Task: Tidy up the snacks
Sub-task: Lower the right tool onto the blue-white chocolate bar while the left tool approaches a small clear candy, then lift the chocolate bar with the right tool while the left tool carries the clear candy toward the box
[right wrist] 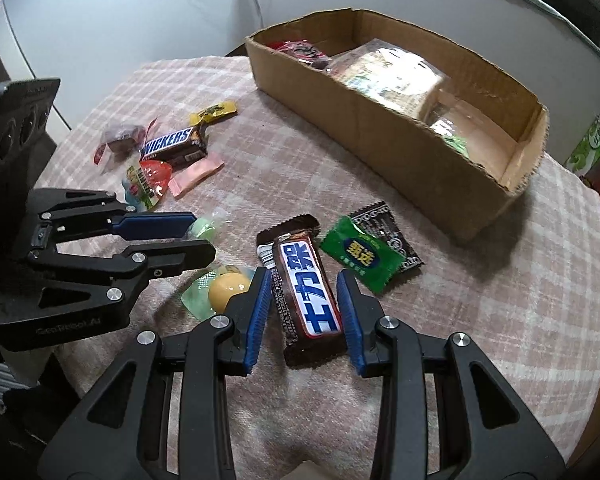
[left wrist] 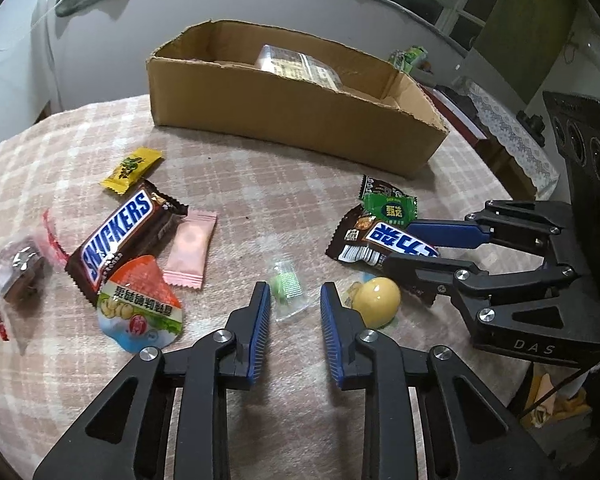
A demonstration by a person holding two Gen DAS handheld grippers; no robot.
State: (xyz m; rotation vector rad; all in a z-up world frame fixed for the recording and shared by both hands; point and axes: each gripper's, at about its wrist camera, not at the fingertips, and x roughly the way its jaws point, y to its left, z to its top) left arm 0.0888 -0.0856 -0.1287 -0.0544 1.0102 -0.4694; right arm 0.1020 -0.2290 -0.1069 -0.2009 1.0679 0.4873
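Pink-and-cream checked cloth covers the table, with loose snacks in two groups below one cardboard box at the upper centre of the left wrist view.

At the far left of that view lies one clear-wrapped dark sweet. Next come one yellow candy, one English-label Snickers bar lying diagonally, one jelly cup with an orange and green lid overlapping the bar's lower end, and one pink sachet touching the bar's right side. At lower centre the left gripper has its jaws apart with nothing clamped; one small green sweet in clear wrap lies between the blue pads. Just right of it sits one yellow egg-shaped candy.

Toward the right are one Chinese-label Snickers bar, one green packet and one black patterned packet partly under it.

In the right wrist view, the right gripper sits at lower centre, jaws wide, straddling the Chinese-label bar; whether the pads touch the wrapper I cannot tell. At the upper right, the box holds one red-wrapped item and at least two clear packs.
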